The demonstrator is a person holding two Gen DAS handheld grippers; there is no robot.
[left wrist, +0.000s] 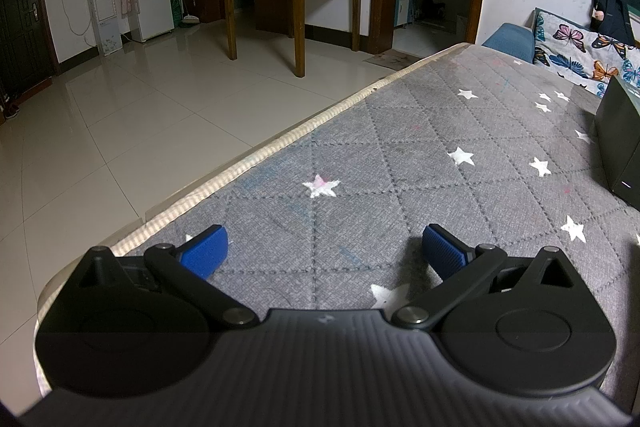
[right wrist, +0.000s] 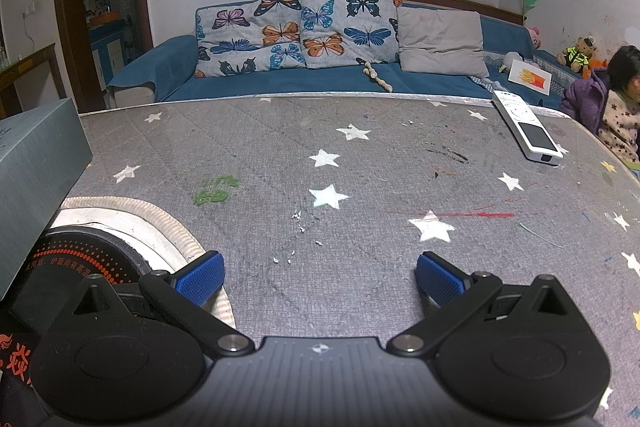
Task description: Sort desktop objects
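Both grippers empty, sorting not yet begun.
Left gripper [left wrist: 324,247] and right gripper [right wrist: 320,279] hover, jaws spread; next, reach the white slab remote [right wrist: 527,129] at the desk's [right wrist: 360,163] far right edge.

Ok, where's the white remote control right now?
In the right wrist view, the white remote lies at the table's far right edge, near the blue sofa.

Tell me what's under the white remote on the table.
The white remote control lies flat on the grey star-patterned quilted tablecloth, near the far edge. Whatever is beneath that cloth is covered.
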